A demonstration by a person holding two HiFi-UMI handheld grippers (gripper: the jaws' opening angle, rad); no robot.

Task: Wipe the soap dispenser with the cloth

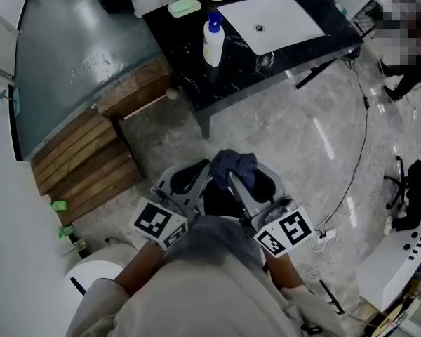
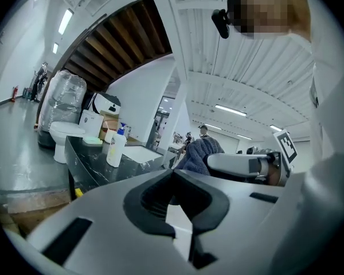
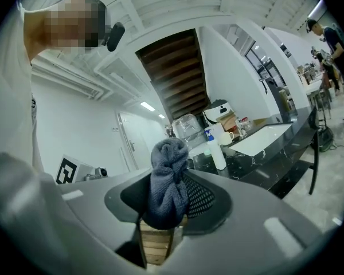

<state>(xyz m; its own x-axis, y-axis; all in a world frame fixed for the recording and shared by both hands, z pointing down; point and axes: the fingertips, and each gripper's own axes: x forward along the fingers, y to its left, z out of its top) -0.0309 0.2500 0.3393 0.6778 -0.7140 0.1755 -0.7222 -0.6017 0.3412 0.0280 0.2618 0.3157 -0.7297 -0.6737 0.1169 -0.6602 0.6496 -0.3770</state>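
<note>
Torso nearest, both grippers held just ahead of it, cloth gripped, wiping not yet begun.

Right gripper clamped on bunched dark-blue cloth, wad poking up past the jaws. Left gripper closed tight on nothing, tips just beside the cloth. Dispenser upright near the front edge of the black table, left of the white sink and well apart from both grippers, with bare floor between. Judging by this layout: picking up the cloth done. Left to do: closing in on the table, pressing cloth to the dispenser, and the wipe itself. No contact with the dispenser visible. Likely a job ahead for the empty left gripper in steadying the bottle, though only a guess.
</note>
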